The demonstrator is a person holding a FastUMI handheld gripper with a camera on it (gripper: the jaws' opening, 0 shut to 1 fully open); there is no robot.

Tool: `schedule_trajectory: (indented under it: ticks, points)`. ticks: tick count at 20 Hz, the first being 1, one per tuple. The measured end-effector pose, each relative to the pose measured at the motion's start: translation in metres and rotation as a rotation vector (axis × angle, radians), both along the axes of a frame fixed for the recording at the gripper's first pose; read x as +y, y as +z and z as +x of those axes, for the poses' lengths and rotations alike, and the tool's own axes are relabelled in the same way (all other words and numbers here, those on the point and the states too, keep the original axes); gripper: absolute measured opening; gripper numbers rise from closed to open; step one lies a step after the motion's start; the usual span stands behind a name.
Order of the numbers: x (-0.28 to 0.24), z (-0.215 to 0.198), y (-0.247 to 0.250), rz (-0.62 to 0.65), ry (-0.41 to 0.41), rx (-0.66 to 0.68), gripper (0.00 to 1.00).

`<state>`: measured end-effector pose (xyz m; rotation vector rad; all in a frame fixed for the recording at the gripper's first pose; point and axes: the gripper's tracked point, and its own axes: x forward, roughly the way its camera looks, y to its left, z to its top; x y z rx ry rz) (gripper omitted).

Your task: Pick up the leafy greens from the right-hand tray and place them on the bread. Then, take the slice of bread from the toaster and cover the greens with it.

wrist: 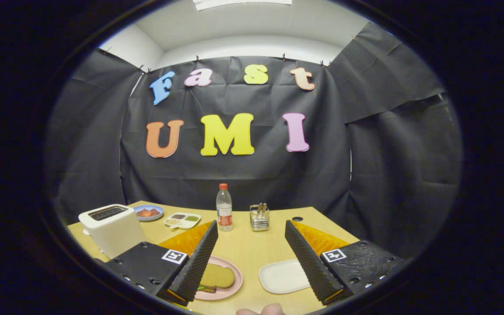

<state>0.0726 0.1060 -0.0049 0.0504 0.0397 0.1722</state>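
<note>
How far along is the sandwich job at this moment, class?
It looks finished. On the pink plate a bread slice covers the greens; a green edge peeks out beneath. The white tray is bare, and no slice sticks up from the toaster. The hand-held gripper is open, holding nothing. Nothing seems left.

No readable text; bottle (224, 207) label too small to read.
</note>
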Motion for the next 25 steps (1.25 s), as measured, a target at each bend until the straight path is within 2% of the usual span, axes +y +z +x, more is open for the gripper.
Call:
schedule_trajectory:
  ticks: [5,10,15,18,22,25]
  points:
    - [-0.046,-0.027,0.061,-0.001,-0.031,-0.119,0.95]
    - [-0.063,-0.059,0.084,-0.040,-0.029,-0.165,0.95]
    - [-0.057,-0.090,0.078,0.033,-0.031,-0.149,0.95]
    - [-0.046,-0.098,0.073,0.018,-0.046,-0.178,0.95]
    - [-0.018,-0.106,0.066,-0.004,-0.012,-0.160,0.95]
    - [-0.016,-0.105,0.065,-0.027,-0.038,-0.171,0.95]
